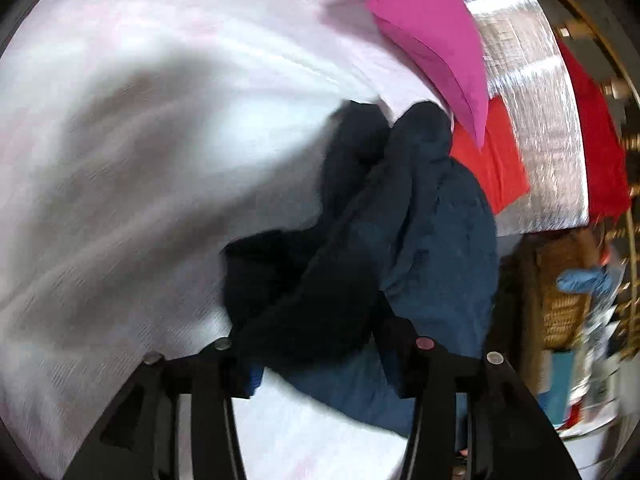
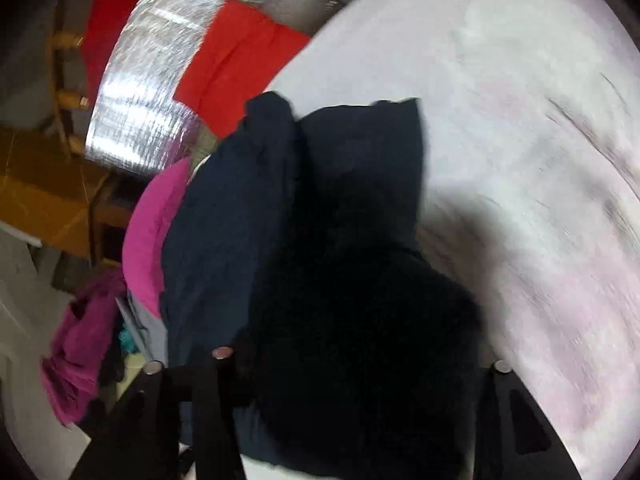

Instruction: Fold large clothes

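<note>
Bunched dark navy fabric garment (image 1: 360, 240) drapes over both my claws, lifted above the pale pink-white bed sheet (image 1: 140, 140). My left claw (image 1: 324, 360) seems clamped on it; my right claw (image 2: 352, 392) is buried, so I cannot tell. I judge I should spread both claws apart over the sheet, clear of the folded magenta cloth (image 1: 432, 40), before laying 1 fold.

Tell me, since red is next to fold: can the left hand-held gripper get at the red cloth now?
Probably not yet. The left hand-held gripper looks full of navy garment, which hangs between it and the red cloth.

Both the left gripper (image 1: 320, 344) and right gripper (image 2: 360, 360) have their fingers (image 1: 404, 360) clamped on bunched cloth.
</note>
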`<state>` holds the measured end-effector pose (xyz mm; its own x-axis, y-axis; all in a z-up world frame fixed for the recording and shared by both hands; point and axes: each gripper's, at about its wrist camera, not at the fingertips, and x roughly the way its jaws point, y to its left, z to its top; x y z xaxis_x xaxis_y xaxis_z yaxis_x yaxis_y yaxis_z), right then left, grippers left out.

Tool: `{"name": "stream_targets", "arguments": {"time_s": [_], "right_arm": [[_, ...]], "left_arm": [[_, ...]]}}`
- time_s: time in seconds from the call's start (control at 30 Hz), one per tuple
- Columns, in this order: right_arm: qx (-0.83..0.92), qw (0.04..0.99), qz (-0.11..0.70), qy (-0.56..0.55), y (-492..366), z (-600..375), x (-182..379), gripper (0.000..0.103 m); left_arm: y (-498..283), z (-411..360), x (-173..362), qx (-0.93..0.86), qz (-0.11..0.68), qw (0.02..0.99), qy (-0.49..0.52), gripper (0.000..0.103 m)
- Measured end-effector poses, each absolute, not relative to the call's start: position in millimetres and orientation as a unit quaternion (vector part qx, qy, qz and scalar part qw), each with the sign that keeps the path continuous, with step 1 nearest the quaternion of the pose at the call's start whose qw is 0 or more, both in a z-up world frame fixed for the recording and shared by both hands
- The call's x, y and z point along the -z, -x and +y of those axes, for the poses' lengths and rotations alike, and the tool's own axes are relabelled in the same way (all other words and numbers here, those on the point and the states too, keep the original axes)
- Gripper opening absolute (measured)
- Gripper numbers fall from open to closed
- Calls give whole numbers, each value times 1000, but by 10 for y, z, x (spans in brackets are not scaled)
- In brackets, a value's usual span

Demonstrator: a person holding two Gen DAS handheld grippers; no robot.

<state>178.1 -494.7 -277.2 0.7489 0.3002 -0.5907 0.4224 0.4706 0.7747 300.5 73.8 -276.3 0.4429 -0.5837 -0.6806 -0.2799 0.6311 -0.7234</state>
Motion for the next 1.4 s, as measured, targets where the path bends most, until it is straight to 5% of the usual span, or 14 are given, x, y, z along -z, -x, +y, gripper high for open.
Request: {"name": "stream_targets", "arguments": {"time_s": [0.23, 0.37, 0.63, 0.7, 0.77, 1.1, 1.4], "right_arm": [[116, 801, 301, -503, -1045, -5231, 2478, 56], [129, 864, 242, -422, -1016, -5168, 2108, 41], [54, 884, 312, -345, -1954, -4721, 2176, 29], [69, 869, 347, -345, -2215, -4737, 2370, 26], [70, 851, 373, -364, -2364, -4796, 2530, 21], [68, 887, 303, -342, -2684, -4811, 1979, 24], [118, 835, 420, -335, -3741, -4915, 2469, 22]], "left_arm": [[-2633, 1075, 2089, 63, 432, 838, 328, 56], [-2761, 813, 1812, 62, 388, 881, 263, 60], [-3259, -95, 2089, 59, 468, 878, 79, 62], [-3385, -235, 2331, 42, 498, 866, 30, 71], [-3404, -245, 2431, 32, 491, 870, 28, 80], [-3728, -33, 2278, 40, 486, 862, 138, 80], [-3948, 116, 2221, -17, 491, 863, 116, 80]]}}
